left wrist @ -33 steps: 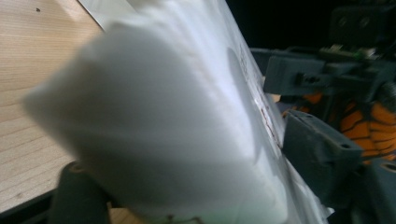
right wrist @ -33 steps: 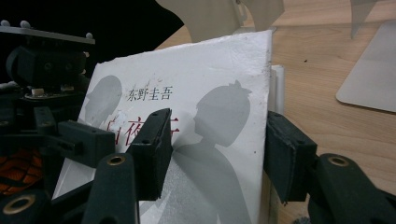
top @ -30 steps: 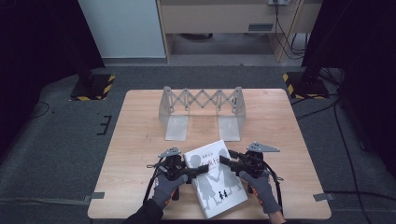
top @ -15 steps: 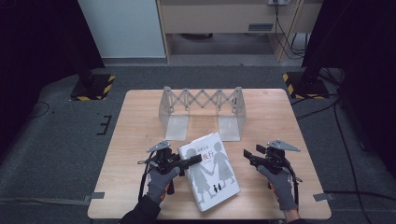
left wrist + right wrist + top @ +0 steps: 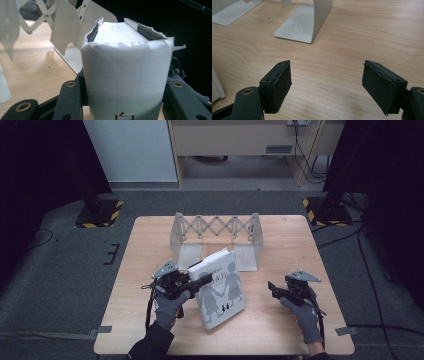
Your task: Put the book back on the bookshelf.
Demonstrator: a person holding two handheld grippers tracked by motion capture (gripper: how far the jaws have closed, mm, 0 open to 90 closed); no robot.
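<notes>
Now white book (image 5: 222,287) clamped by its spine in left hand-held gripper (image 5: 196,281), right hand-held gripper (image 5: 272,288) spread, apart.

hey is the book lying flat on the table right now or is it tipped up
Tipped up. The left gripper is clamped on the spine of the book, whose top edge is raised toward the bookend rack, page block showing.

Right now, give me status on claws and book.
Left claw shut on book spine. Right claw open, off the book. Bookend rack just behind.
</notes>
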